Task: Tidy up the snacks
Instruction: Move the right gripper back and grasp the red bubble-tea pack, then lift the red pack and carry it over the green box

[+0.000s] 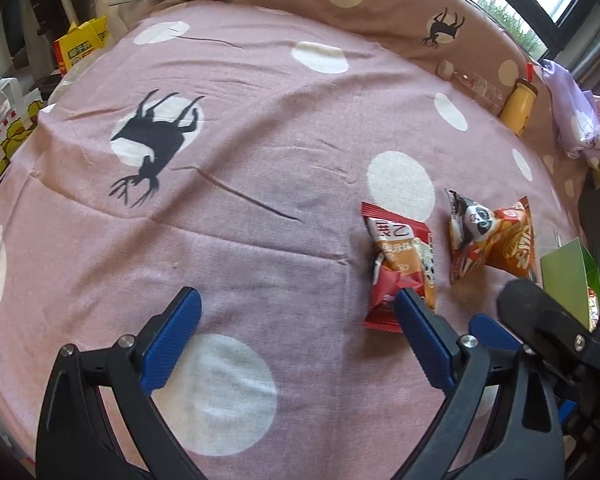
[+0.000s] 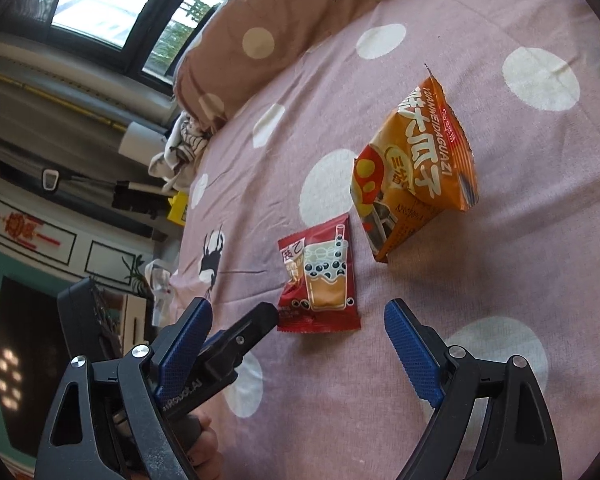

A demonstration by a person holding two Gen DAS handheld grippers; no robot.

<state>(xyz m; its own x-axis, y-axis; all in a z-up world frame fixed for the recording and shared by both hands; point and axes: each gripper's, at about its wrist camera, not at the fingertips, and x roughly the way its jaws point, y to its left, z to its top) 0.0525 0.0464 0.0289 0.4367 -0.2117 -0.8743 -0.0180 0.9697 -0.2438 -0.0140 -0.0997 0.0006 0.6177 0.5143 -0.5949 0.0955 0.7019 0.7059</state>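
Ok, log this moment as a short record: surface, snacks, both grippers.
surface: pink dotted bedsheet
red packet: red milk-tea snack packet, lying flat
orange packet: orange sunflower-seed bag, beyond the red one, not touching it
left gripper: open, holds nothing, one finger beside the red packet
right gripper: open, holds nothing, aimed at the red packet

Two snack packets (image 2: pixel 320 280) side-by-side on bedsheet (image 2: pixel 480 280)

Two snack packets (image 2: pixel 320 280) (image 2: pixel 416 168), one bottle (image 1: pixel 520 104)
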